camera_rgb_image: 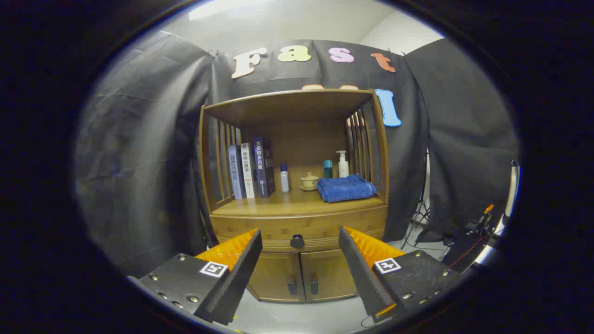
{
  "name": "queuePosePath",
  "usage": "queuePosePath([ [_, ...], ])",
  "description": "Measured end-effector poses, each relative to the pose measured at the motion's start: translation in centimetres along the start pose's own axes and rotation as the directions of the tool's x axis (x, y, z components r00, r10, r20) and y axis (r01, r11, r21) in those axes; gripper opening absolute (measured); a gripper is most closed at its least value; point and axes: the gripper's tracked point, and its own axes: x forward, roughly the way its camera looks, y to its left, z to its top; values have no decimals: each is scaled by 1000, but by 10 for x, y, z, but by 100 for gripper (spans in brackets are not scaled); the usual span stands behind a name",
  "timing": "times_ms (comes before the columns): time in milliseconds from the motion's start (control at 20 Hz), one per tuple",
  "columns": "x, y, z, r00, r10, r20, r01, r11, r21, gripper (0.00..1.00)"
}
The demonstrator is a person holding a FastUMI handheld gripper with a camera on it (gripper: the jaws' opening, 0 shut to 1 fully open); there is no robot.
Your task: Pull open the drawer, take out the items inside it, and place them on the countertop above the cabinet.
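Ahead, the wooden cabinet [297,204] stands with its drawer [299,232] closed; the gripper [299,241] faces it from a little way off.

Its fingers are spread wide and hold nothing; the round dark drawer knob [297,241] shows in the gap between the tips, beyond them, untouched; two lower cabinet doors [301,274] sit shut under the drawer; on the countertop [260,205] above stand three upright books [250,169], a small white bottle [284,178], a lidded ceramic cup [309,181], a teal bottle [327,168], a pump bottle [343,163] and a folded blue towel [346,188].
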Motion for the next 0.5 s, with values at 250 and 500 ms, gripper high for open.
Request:
queuePosePath([
  [250,2,6,-10,1000,8,-24,-8,1000,-11,99],
  [500,-1,7,-6,1000,10,-11,-10,1000,-25,99],
])
